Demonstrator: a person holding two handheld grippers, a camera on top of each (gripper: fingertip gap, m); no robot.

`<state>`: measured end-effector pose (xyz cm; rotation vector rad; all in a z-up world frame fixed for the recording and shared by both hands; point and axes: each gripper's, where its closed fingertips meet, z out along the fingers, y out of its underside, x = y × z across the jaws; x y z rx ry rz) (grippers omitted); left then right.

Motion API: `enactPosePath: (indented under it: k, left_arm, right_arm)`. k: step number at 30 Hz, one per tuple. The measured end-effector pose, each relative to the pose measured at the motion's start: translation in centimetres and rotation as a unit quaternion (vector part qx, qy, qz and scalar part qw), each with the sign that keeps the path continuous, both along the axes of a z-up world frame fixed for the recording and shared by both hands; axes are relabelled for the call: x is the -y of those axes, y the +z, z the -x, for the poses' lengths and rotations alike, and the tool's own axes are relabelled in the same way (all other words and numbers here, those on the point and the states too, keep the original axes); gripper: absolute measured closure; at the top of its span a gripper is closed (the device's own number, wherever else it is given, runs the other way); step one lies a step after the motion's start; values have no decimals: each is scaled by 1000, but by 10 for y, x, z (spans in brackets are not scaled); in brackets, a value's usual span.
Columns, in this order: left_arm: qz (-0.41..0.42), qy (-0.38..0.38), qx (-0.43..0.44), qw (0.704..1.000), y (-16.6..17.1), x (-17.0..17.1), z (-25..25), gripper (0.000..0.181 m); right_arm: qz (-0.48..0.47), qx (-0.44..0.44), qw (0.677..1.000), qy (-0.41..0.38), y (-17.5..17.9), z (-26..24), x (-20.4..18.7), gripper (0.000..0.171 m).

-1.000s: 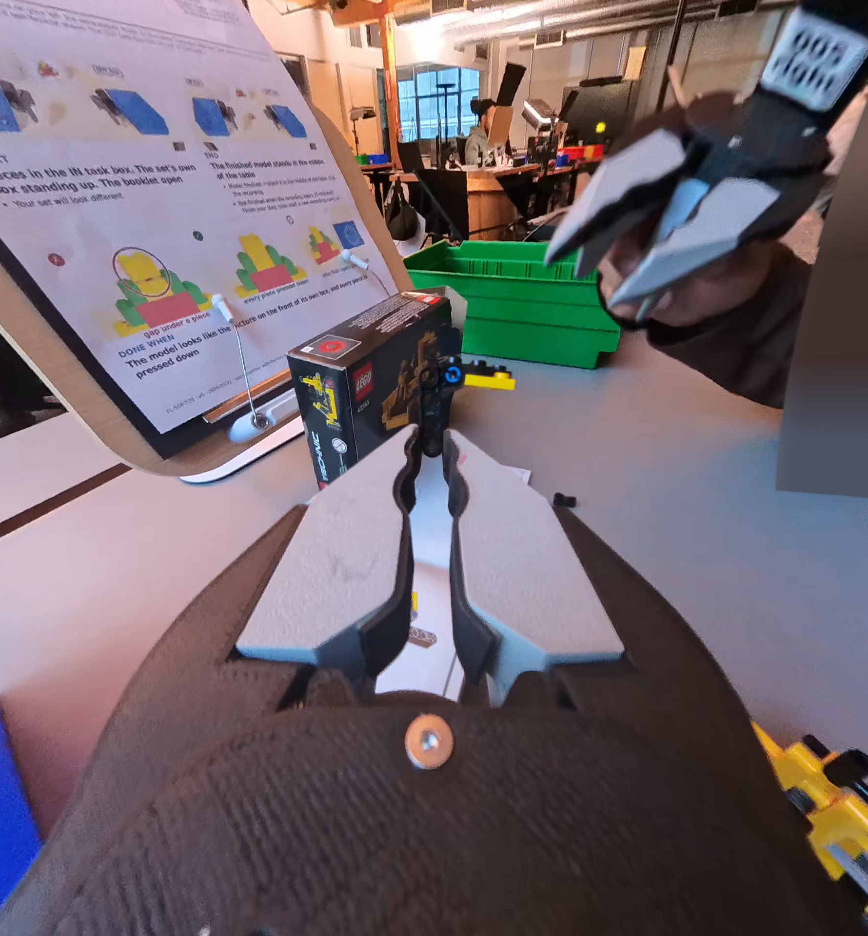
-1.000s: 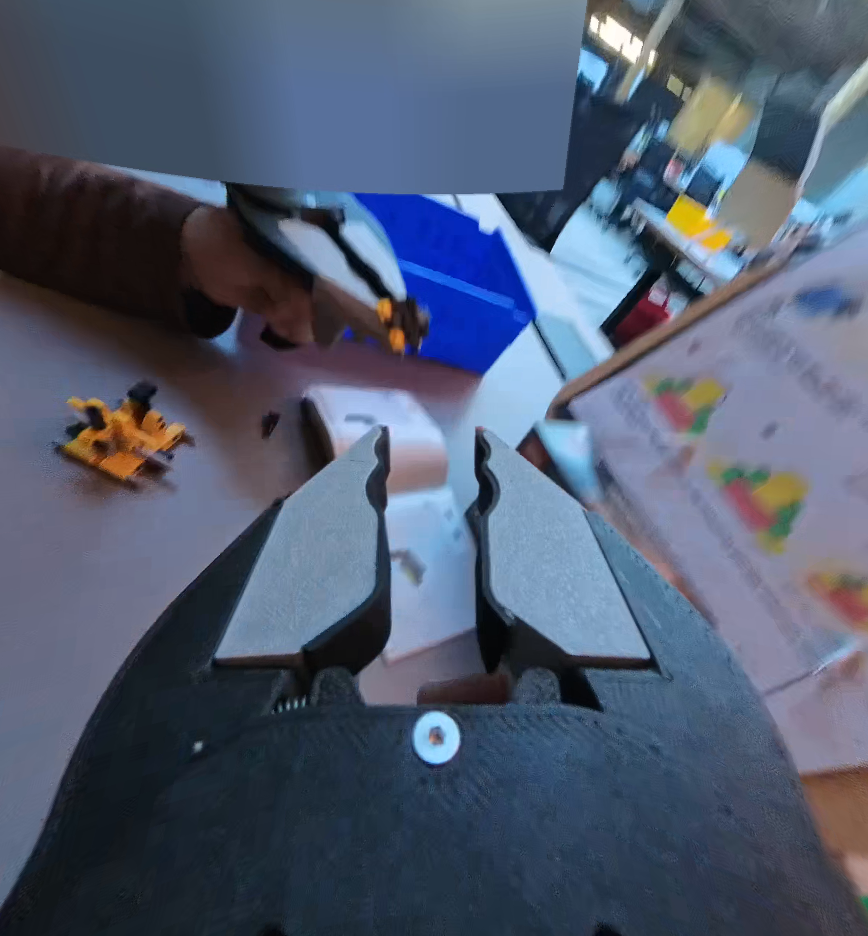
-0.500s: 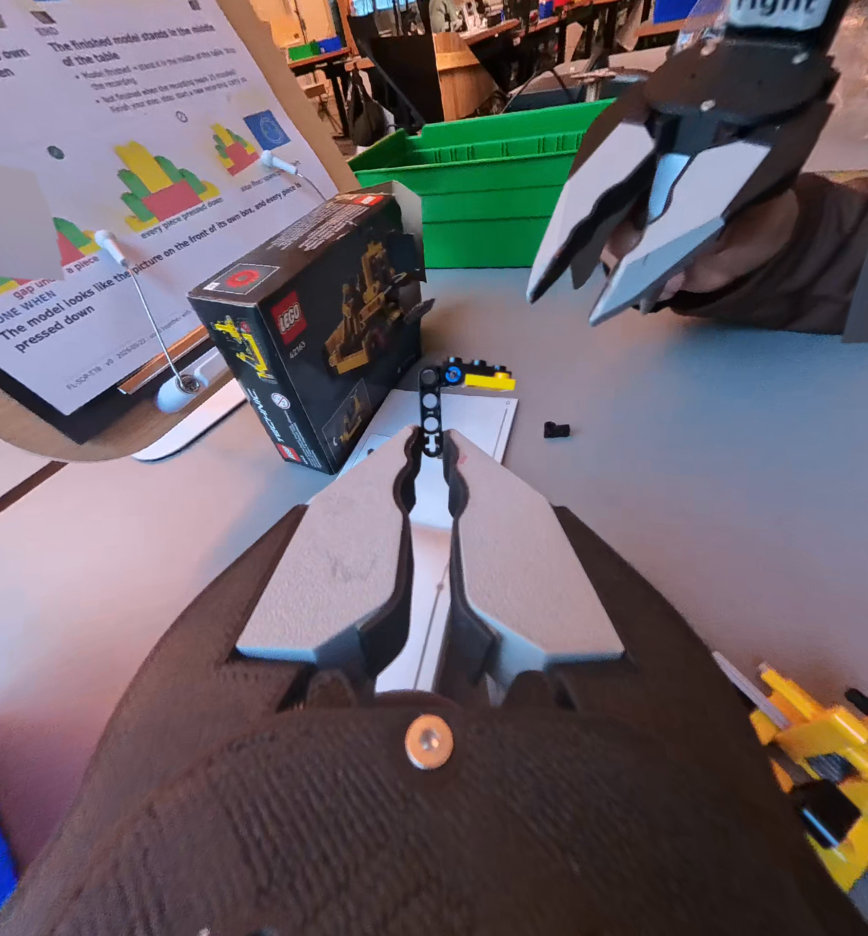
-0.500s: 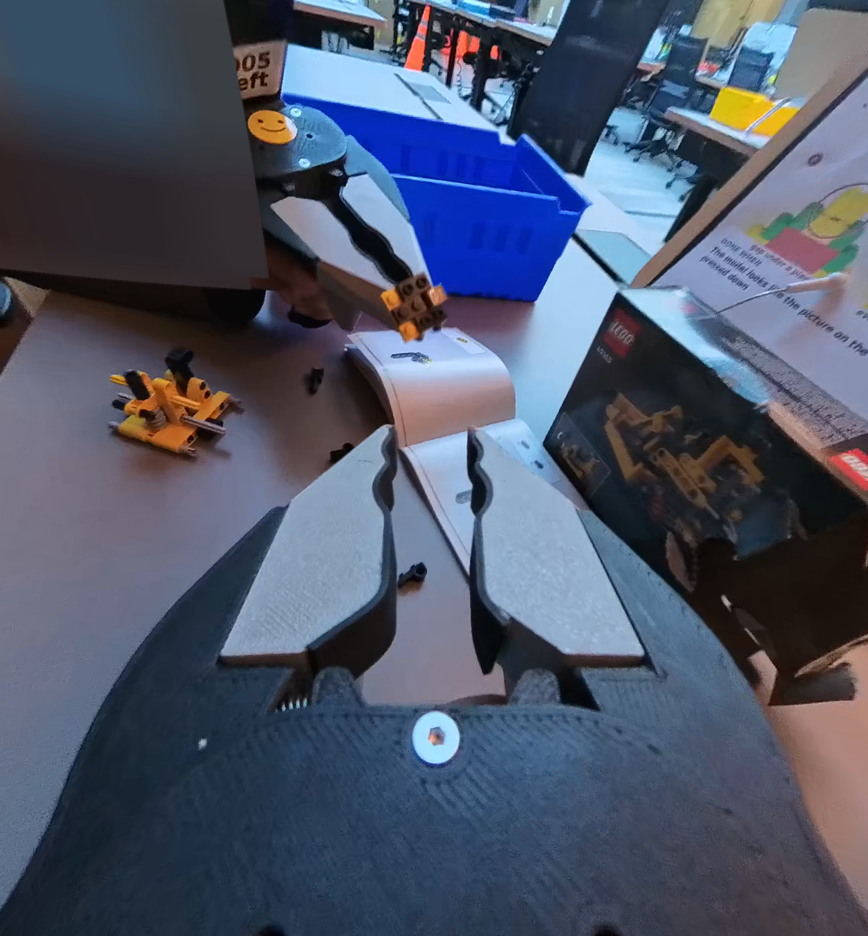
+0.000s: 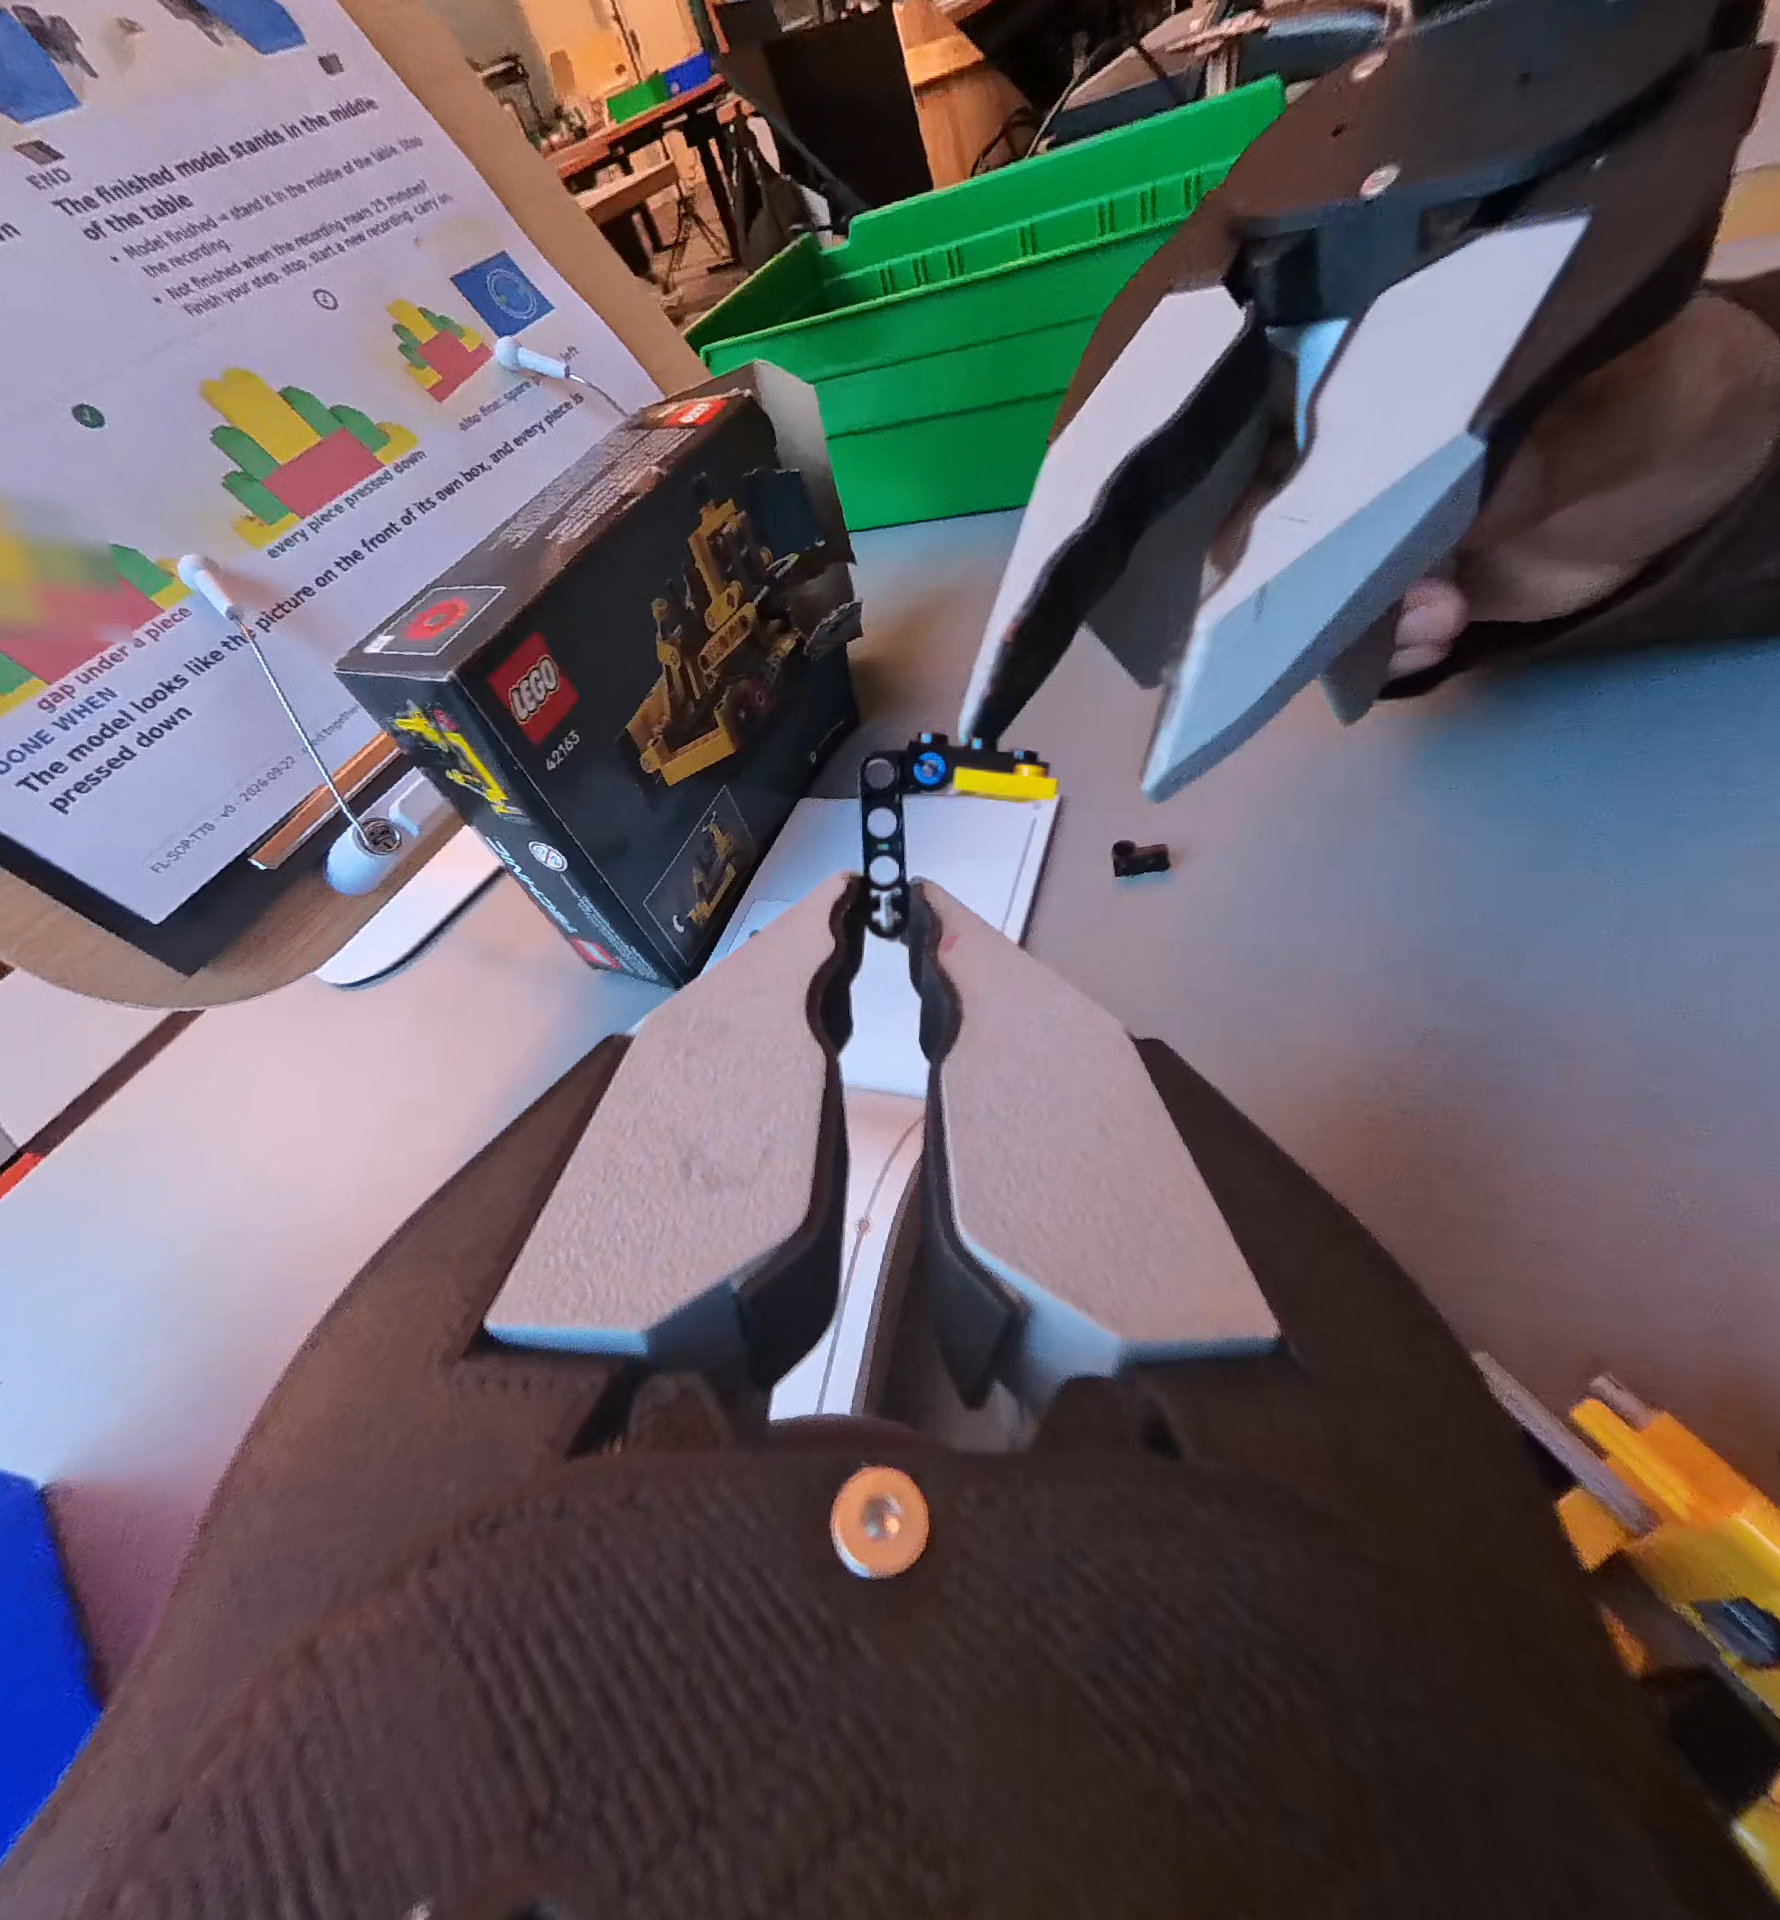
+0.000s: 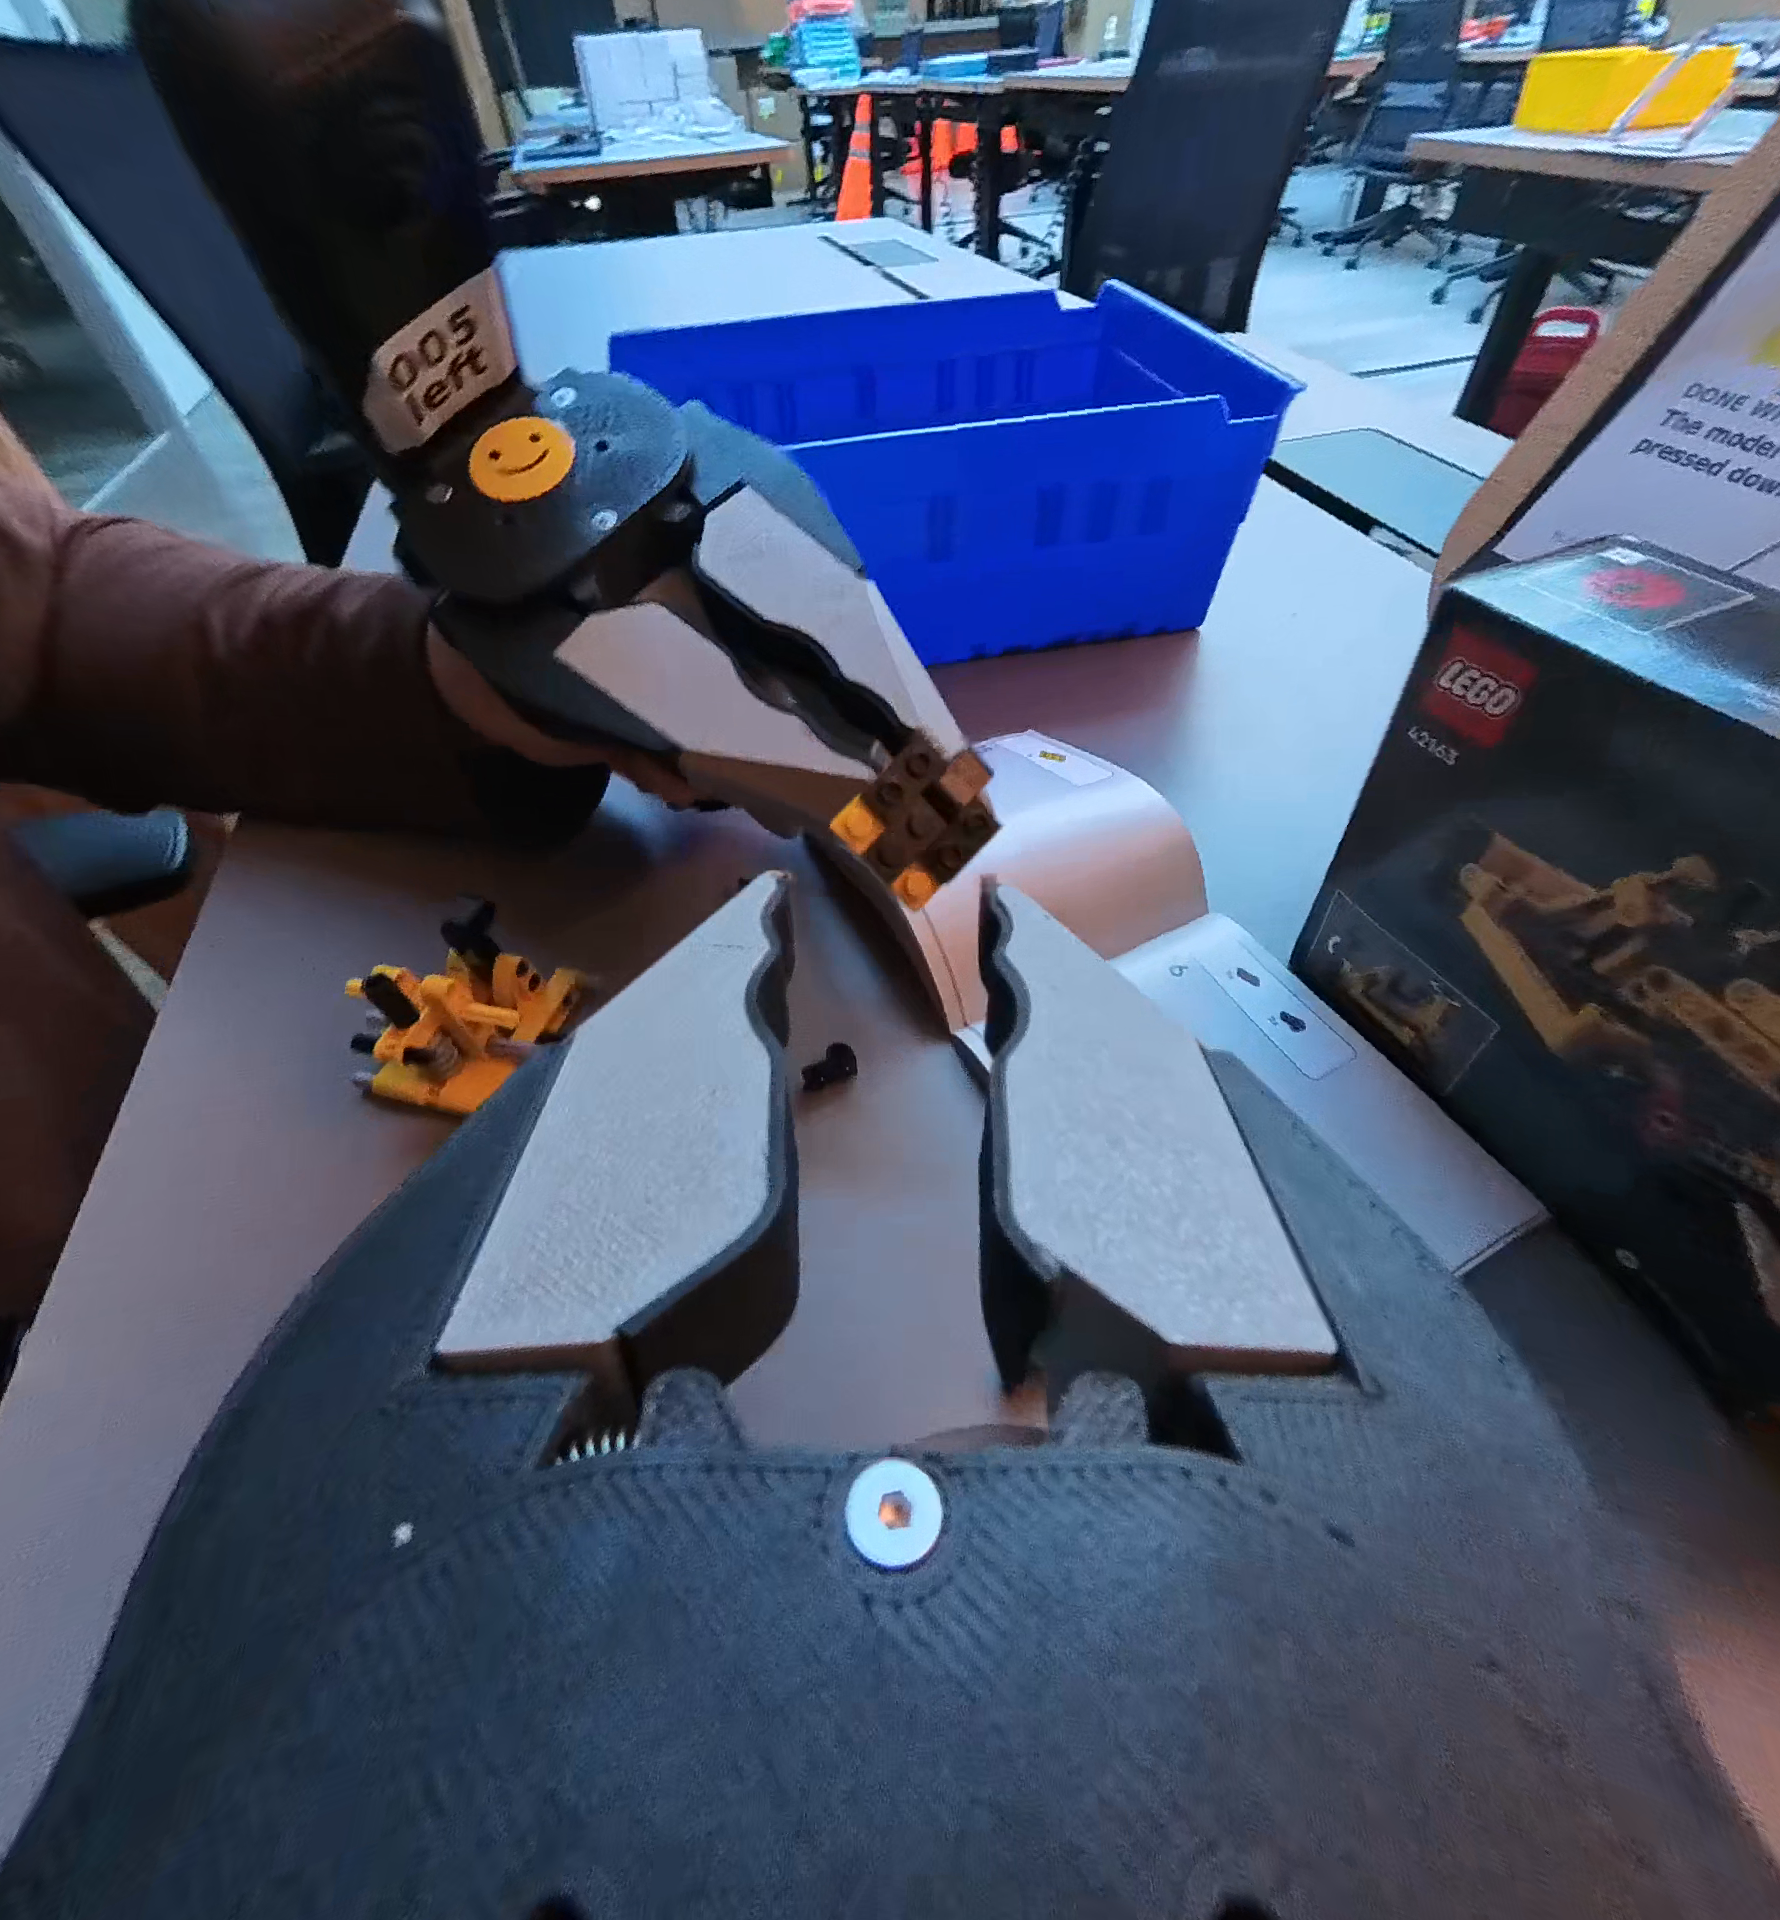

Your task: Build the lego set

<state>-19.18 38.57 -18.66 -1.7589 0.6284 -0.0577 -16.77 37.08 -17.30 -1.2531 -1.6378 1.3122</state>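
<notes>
My left gripper (image 5: 884, 902) is shut on a thin black holed beam (image 5: 881, 831) that carries a blue pin and a small black-and-yellow plate piece (image 5: 1000, 779), held above the table. In the right wrist view this small assembly (image 6: 917, 821) hangs from the left gripper (image 6: 907, 764) just beyond my right gripper (image 6: 881, 888), which is open and empty. In the left wrist view the right gripper (image 5: 1068, 758) has one fingertip close to or touching the plate. A yellow part-built model (image 6: 460, 1023) lies on the table and shows in the left wrist view (image 5: 1717, 1558).
The black set box (image 6: 1592, 935) stands on the right by the open instruction booklet (image 6: 1073, 831). A small black pin (image 6: 829, 1065) lies loose on the table. A blue bin (image 6: 969, 468), a green bin (image 5: 969, 312) and an instruction board (image 5: 190, 416) stand around.
The right gripper has swung round, come close to the held assembly and opened wider. The left gripper has kept its hold and tilted down towards the table.
</notes>
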Motion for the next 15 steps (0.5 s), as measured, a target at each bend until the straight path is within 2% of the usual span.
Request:
enactPosePath:
  k: [3, 8, 10, 15]
  left_arm:
    - [1, 25, -32, 999, -6, -3, 4, 177]
    - [-17, 35, -59, 998, -4, -4, 1, 177]
    - [-23, 36, -69, 997, -4, -4, 1, 177]
    - [-31, 55, -75, 995, -2, -6, 4, 177]
  right_arm:
    - [52, 3, 999, -9, 2, 6, 4, 136]
    - [112, 23, 991, -67, -5, 15, -15, 129]
    - [144, 21, 988, -42, -2, 14, -9, 145]
    - [178, 29, 983, -21, -4, 13, -6, 146]
